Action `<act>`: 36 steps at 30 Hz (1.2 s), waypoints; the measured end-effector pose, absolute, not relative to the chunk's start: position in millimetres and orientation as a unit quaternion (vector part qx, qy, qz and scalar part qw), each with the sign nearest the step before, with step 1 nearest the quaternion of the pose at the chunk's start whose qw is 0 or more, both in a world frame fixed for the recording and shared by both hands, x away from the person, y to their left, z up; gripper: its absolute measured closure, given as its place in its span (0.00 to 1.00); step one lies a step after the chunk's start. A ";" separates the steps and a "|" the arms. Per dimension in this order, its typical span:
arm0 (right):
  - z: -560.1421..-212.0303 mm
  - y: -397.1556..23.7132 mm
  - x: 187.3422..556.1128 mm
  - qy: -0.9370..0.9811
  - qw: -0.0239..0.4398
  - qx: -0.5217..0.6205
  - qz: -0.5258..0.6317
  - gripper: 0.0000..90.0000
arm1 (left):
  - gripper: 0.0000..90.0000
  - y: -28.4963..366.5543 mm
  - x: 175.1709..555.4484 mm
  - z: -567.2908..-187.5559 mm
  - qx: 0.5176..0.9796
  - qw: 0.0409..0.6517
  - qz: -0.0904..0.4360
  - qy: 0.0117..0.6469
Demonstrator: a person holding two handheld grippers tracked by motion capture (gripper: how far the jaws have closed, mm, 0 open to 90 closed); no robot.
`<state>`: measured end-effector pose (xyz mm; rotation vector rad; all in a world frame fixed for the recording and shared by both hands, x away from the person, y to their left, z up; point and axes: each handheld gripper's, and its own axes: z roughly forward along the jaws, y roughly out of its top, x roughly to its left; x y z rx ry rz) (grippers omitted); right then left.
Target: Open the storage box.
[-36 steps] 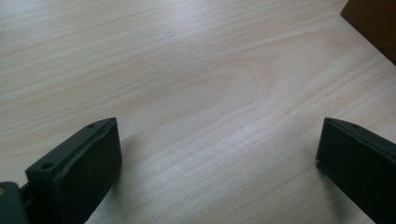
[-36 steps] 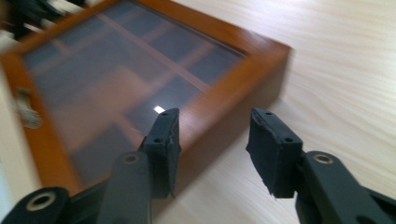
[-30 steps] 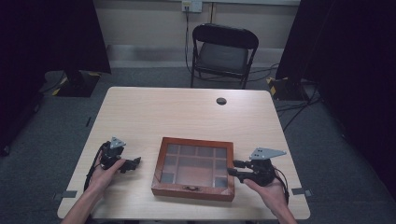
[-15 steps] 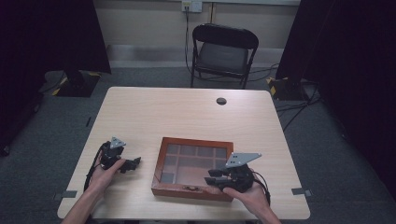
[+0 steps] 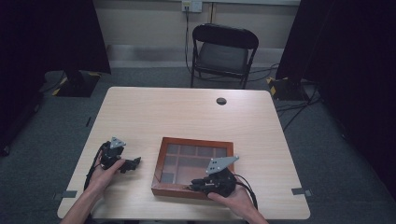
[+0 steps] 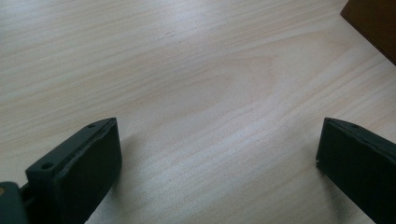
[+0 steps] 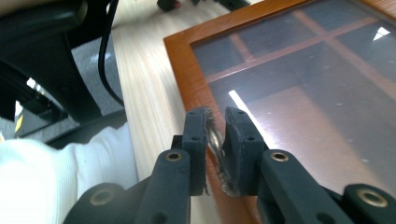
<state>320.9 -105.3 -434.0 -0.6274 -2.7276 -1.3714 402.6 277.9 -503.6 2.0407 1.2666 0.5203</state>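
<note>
Two tongs are in my hands at a pale wood-grain desk [image 5: 196, 112], one on each side. My left tongs [image 5: 133, 163] rest low on bare desk at the near left, well apart from the box; in the left gripper view their two black, blocky jaws stand wide apart with nothing between them, and a dark brown corner of the box shows at the upper right [image 6: 373, 23].

One flat, square wooden box [image 5: 194, 165] lies near the front edge of the desk, a little right of centre. Its frame is reddish-brown, and its lid is a tinted glass pane through which I see wooden dividers forming a grid of compartments; I cannot count them surely. My right tongs [image 7: 215, 135] sit at the box's near edge, jaws drawn nearly together on a small shiny metal piece [image 7: 215, 140] at the frame, which looks like a clasp, though I cannot tell for certain. A grey three-cornered plate [image 5: 222, 163] tops these tongs, and a white sleeve [image 7: 56, 177] shows beside them in the right gripper view.

One small dark round disc [image 5: 221, 101] sits on the far side of the desk. One black folding chair [image 5: 223, 51] stands beyond the desk, against a wall with an outlet [image 5: 191, 5], and dark curtains hang on both sides.
</note>
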 end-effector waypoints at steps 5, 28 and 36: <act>-435.6 -106.3 321.0 -0.871 0.014 -0.202 -0.447 0.90 | 0.00 277.8 402.6 -503.5 0.782 0.334 0.200 0.486; -441.5 -105.3 323.0 -0.881 0.005 -0.181 -0.438 0.91 | 0.00 277.9 402.6 -503.6 0.782 0.336 0.199 0.485; -439.0 -107.7 323.8 -0.883 0.007 -0.179 -0.434 0.91 | 0.00 277.4 401.6 -502.4 0.786 0.328 0.198 0.485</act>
